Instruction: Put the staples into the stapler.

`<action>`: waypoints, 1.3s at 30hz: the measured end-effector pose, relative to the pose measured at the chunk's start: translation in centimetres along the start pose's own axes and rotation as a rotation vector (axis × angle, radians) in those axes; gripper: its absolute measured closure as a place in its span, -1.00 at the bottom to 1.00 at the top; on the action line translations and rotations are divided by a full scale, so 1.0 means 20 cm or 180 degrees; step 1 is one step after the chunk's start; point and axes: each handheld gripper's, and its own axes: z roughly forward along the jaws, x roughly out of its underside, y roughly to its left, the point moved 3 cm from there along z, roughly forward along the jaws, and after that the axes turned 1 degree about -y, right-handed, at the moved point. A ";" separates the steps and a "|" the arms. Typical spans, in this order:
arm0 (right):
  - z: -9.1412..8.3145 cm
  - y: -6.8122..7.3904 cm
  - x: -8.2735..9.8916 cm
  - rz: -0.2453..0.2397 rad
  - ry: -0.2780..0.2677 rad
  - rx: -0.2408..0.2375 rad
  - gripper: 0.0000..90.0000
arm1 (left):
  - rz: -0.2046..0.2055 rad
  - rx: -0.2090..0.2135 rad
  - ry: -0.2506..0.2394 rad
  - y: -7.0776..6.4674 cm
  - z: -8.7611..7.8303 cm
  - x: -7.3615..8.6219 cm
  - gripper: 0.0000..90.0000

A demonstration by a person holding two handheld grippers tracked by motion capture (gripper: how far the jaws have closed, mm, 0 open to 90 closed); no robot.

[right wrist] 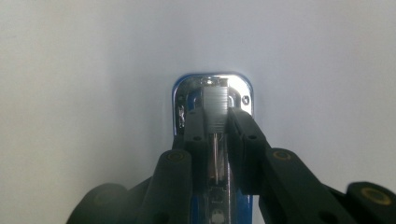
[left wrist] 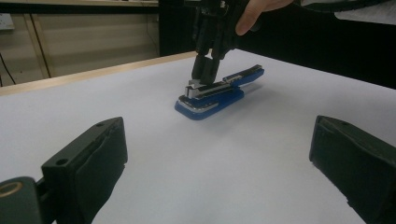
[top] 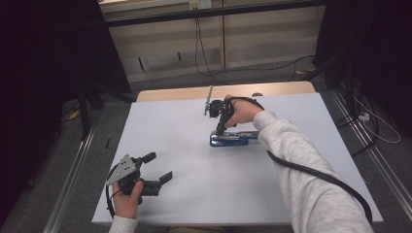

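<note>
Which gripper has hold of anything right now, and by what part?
The right gripper is closed on the metal staple rail of the blue stapler, near its front end. The left gripper stands open over the table, holding nothing.

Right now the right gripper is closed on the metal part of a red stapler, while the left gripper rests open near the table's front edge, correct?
Not quite: the stapler is blue, as the left gripper view shows. The right gripper does clamp its metal part, and the left gripper rests open near the table's front edge.

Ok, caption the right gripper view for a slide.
Right gripper jaws closed on the metal staple rail of a blue stapler.
</note>
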 end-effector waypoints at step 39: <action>-0.06 0.01 0.11 0.0390 -0.0401 0.0143 0.05 | -0.0046 0.0012 0.0071 0.00 0.03 0.00 -0.91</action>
